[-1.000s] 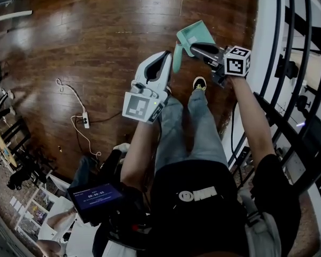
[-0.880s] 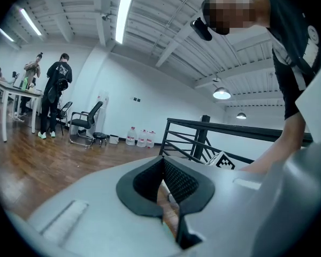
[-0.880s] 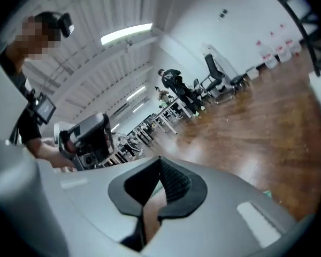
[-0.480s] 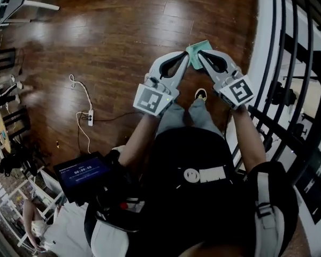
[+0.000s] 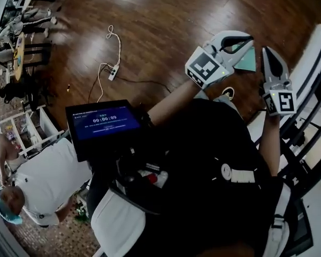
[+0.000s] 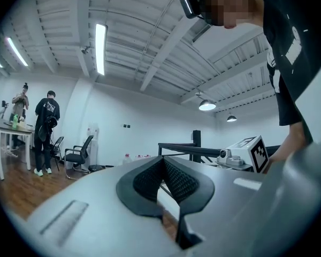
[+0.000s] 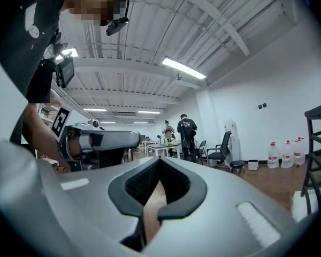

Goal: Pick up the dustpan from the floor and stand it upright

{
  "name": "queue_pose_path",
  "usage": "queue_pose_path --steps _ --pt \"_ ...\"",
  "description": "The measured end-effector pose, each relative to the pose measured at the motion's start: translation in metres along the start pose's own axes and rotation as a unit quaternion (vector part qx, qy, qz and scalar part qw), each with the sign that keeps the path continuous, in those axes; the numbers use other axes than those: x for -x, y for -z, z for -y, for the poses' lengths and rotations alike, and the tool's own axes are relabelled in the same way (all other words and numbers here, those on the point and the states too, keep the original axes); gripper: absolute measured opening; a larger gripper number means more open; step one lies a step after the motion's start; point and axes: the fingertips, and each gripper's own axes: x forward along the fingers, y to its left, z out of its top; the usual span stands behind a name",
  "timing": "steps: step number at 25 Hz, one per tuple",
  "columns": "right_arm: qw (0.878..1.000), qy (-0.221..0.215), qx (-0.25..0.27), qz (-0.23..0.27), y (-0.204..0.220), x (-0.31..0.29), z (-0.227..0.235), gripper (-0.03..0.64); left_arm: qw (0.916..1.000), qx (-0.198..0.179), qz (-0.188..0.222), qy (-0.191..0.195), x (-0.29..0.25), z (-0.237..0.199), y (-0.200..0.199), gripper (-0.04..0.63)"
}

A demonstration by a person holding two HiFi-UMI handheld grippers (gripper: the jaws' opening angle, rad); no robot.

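Head view: wood floor [image 5: 166, 25] fills the upper frame, and the wearer's dark torso [image 5: 203, 165] fills the lower centre. A bystander in white [image 5: 37, 181] is at lower left. A tablet [image 5: 104, 125] with a running timer sits left of centre. The left gripper [image 5: 250, 38] is at upper right and the right gripper [image 5: 268, 52] is just beside it on the right. Both are raised and pointing level. Change over the last second: the right gripper was low at the dustpan's handle, and both grippers now sit high, well apart from the floor. The right gripper view shows its pads together with only floor and room beyond, nothing clamped. The left gripper view shows the same: tips meeting, empty, with the other gripper's marker cube off to the right. The dustpan [image 5: 247, 60] shows only as a teal patch at upper right, mostly hidden behind the left gripper and down on the floor by the white ledge. I cannot tell from here whether it stands upright or leans. Judgement: it has been released, the placement step looks finished, and the hands are retreating. The pan's pose needs checking once the view clears. A power strip [image 5: 113, 73] with its cord lies at upper left, well away from the work.
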Motion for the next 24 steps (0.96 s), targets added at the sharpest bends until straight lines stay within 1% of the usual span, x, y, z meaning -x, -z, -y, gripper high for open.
queue_pose_path --steps 3,8,15,21,24 --pt "0.999 0.023 0.003 -0.033 0.017 -0.001 0.009 0.0 1.0 0.002 0.008 -0.004 0.002 -0.004 0.007 0.017" --pt "1.0 -0.007 0.016 -0.003 0.01 -0.009 0.002 0.0 0.9999 0.003 0.011 -0.011 0.004 -0.01 0.01 0.017" --pt "1.0 -0.005 0.019 -0.008 -0.004 -0.007 0.008 0.0 0.9998 -0.003 0.017 -0.01 -0.006 -0.007 -0.004 0.017" --pt "0.999 -0.006 0.03 -0.009 0.003 -0.012 0.012 0.0 0.9998 -0.005 0.018 -0.006 -0.009 -0.011 0.0 0.017" --pt "0.999 -0.009 0.035 -0.006 -0.009 -0.015 0.015 0.0 0.9998 -0.005 0.019 -0.008 -0.013 -0.012 -0.012 0.017"
